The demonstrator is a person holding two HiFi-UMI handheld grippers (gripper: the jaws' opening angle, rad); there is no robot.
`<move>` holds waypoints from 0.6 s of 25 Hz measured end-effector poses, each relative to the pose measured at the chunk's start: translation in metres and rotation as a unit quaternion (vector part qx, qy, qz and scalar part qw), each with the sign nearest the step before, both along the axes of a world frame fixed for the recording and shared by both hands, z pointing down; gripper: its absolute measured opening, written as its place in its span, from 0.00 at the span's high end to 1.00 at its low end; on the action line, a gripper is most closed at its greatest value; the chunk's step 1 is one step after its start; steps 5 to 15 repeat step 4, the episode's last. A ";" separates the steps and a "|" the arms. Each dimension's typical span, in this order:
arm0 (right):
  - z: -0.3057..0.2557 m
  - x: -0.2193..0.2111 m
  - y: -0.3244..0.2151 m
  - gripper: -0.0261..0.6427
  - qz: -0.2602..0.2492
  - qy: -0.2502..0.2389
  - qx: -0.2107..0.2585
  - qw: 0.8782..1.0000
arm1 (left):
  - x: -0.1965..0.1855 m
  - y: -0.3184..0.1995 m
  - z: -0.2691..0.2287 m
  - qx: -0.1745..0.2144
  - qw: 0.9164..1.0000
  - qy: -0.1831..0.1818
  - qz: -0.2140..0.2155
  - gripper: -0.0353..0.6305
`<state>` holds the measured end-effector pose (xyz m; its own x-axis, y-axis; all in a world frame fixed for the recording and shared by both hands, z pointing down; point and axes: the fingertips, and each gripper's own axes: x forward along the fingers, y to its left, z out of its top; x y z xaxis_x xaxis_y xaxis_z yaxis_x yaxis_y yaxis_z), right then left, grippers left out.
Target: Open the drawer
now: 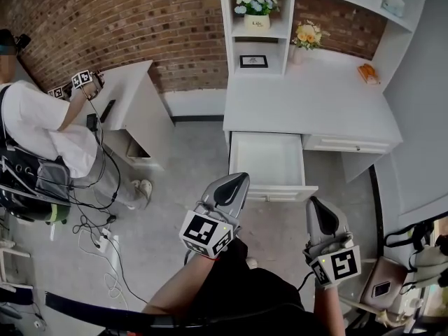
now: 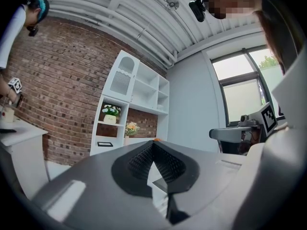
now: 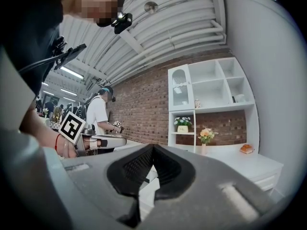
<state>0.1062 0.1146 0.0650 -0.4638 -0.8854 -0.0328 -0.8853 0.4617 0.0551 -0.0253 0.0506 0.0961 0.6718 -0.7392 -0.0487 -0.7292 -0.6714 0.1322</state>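
Drawer (image 1: 266, 161) stands pulled out just ahead of your left gripper (image 1: 240, 179), front running crosswise, with your right gripper (image 1: 315, 203) farther back; both have jaws pressed together, empty.

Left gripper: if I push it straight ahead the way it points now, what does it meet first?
Probably the front of the open drawer, at its left end: in the head view the left gripper points at it, close by. Their relative height is unclear.

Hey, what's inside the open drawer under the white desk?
The drawer looks bare: only its white floor and walls show. Its rear end is covered by the desk top, so anything there stays unseen.
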 end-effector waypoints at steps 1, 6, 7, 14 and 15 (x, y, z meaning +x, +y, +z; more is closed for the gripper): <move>0.002 0.001 -0.001 0.96 0.004 0.009 -0.004 1.000 | -0.001 -0.001 0.000 0.000 1.000 -0.001 0.000 0.95; 0.006 0.003 -0.006 0.96 0.010 0.024 -0.011 1.000 | -0.004 -0.007 0.000 -0.001 1.000 -0.002 0.000 0.95; 0.006 0.003 -0.006 0.96 0.010 0.024 -0.011 1.000 | -0.004 -0.007 0.000 -0.001 1.000 -0.002 0.000 0.95; 0.006 0.003 -0.006 0.96 0.010 0.024 -0.011 1.000 | -0.004 -0.007 0.000 -0.001 1.000 -0.002 0.000 0.95; 0.006 0.003 -0.006 0.96 0.010 0.024 -0.011 1.000 | -0.004 -0.007 0.000 -0.001 1.000 -0.002 0.000 0.95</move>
